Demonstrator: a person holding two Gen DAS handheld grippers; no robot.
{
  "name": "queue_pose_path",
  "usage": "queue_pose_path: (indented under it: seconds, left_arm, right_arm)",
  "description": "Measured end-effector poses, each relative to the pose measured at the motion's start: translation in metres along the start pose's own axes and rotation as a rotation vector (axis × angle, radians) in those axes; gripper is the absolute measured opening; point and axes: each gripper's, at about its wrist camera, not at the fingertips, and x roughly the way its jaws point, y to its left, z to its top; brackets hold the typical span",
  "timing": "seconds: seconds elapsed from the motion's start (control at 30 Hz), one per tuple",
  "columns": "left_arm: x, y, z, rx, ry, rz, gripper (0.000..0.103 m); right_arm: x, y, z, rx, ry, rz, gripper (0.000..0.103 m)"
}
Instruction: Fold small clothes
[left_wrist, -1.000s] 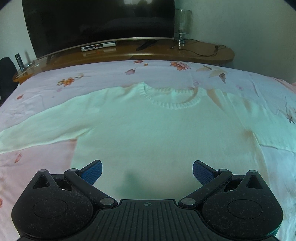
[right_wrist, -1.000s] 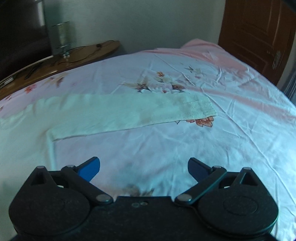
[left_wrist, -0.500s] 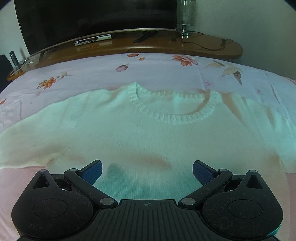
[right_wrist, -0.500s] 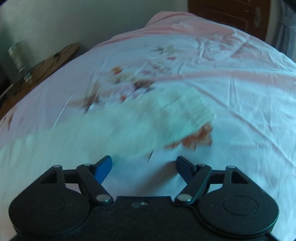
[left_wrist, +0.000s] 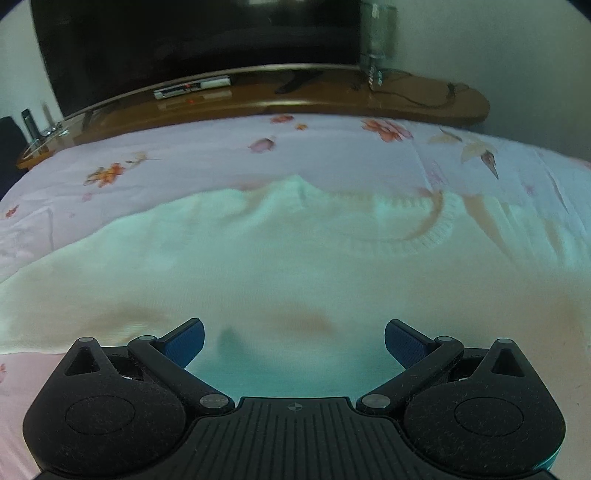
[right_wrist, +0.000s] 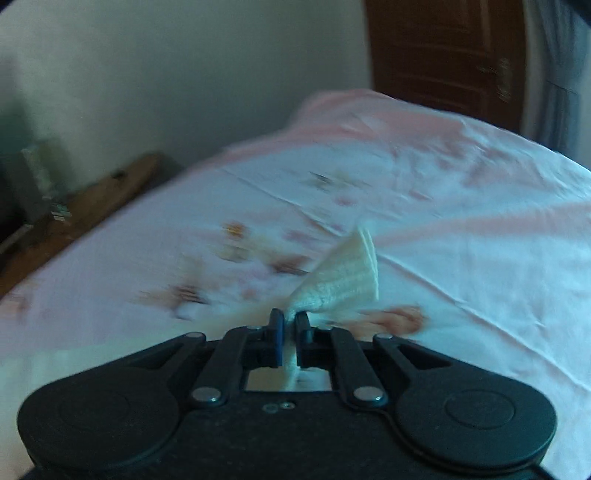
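A small white knit sweater (left_wrist: 280, 258) lies spread flat on the floral bedsheet (left_wrist: 207, 158), its ribbed neckline (left_wrist: 402, 236) toward the far side. My left gripper (left_wrist: 293, 341) hovers open just above the sweater's chest, nothing between its blue pads. In the right wrist view my right gripper (right_wrist: 290, 325) is shut on the ribbed cuff (right_wrist: 343, 284) of the sweater's sleeve, which fans up beyond the pads above the sheet (right_wrist: 461, 258).
A wooden TV bench (left_wrist: 258, 99) with a dark television (left_wrist: 192, 44) runs along the far edge of the bed. A lamp (left_wrist: 376, 40) and cables stand at its right end. A brown door (right_wrist: 443, 55) lies beyond the bed's right side.
My right gripper moved over the sleeve end, closed on the cuff and lifted it off the sheet. My left gripper slid forward and lower over the sweater's chest, still open.
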Motion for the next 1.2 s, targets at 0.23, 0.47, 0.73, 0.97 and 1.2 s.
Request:
queue_pose_path:
  seconds: [0.23,0.47,0.73,0.97,1.2]
  left_arm:
    - [-0.027,0.065,-0.007,-0.118,-0.023,-0.016,0.103]
    - [-0.031,0.109,-0.011,-0.221,0.026,-0.083,0.103]
    - [0.000,0.093,-0.015,-0.375,0.176,-0.402,0.103]
    - [0.041,0.061,-0.029,-0.512,0.302,-0.532,0.054]
    - [0.046,0.044,-0.020,-0.500,0.194,-0.509,0.054]
  right_arm:
    - [-0.057,0.163,-0.035,-0.207,0.022,0.420,0.007]
    - [-0.060,0.291,-0.143,-0.438,0.324,0.653,0.027]
    - [-0.086,0.247,-0.135,-0.461,0.219,0.523,0.066]
    - [-0.086,0.190,-0.134,-0.447,0.184,0.381,0.065]
    - [-0.080,0.164,-0.136,-0.444,0.151,0.291,0.065]
